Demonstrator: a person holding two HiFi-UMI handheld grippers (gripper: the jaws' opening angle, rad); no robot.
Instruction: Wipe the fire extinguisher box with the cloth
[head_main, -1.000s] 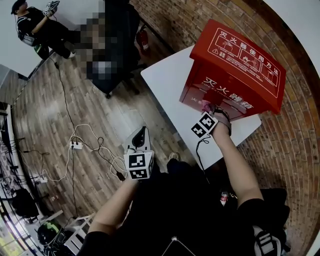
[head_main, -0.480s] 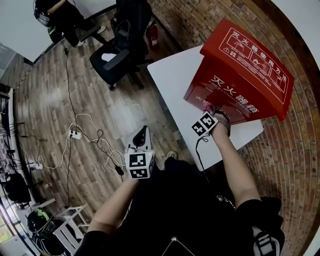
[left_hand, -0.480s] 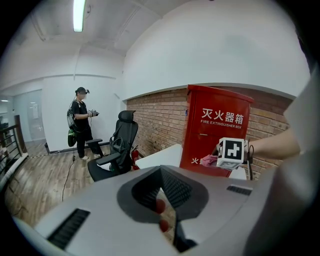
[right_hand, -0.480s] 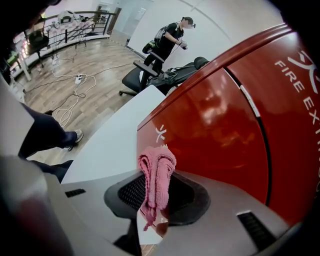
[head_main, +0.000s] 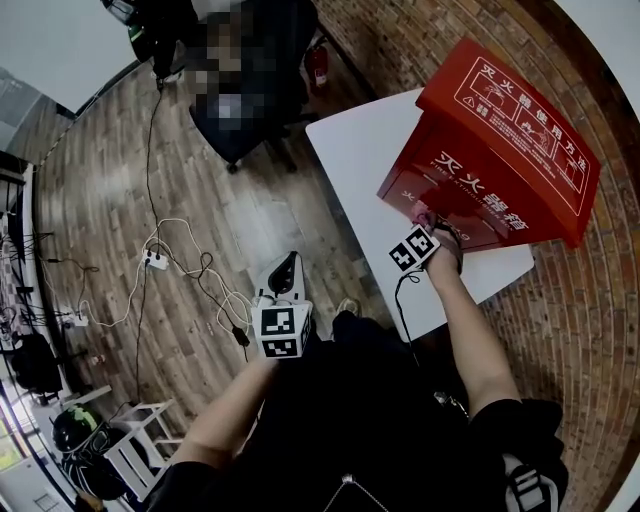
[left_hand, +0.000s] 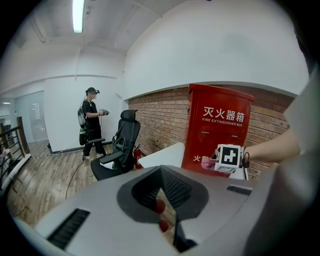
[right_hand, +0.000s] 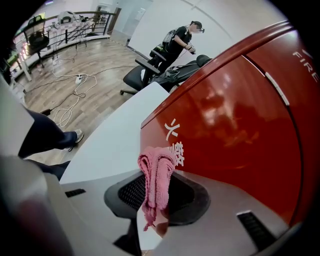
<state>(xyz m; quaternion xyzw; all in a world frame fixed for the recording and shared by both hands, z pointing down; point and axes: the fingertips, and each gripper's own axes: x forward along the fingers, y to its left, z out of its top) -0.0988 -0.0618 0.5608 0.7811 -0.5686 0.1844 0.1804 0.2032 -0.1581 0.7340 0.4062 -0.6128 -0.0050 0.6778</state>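
Observation:
The red fire extinguisher box (head_main: 490, 150) stands on a white table (head_main: 360, 160) against the brick wall. My right gripper (head_main: 424, 222) is shut on a pink cloth (head_main: 418, 216) at the lower front of the box. In the right gripper view the folded cloth (right_hand: 157, 172) sticks up from between the jaws of the gripper (right_hand: 156, 200), right at the box's red front (right_hand: 235, 115) beside its white characters. My left gripper (head_main: 285, 270) hangs over the floor, away from the table, shut with nothing in it. The left gripper view shows the box (left_hand: 215, 130) ahead.
A black office chair (head_main: 245, 110) stands beyond the table's far corner. Cables and a power strip (head_main: 153, 288) lie on the wooden floor at the left. A small red extinguisher (head_main: 318, 65) sits by the brick wall. A person (left_hand: 92, 120) stands at the back.
The right gripper stays with the cloth at the box's lower front, shifted only slightly. The head view has turned, so box and table sit further right. The left gripper has hardly moved.

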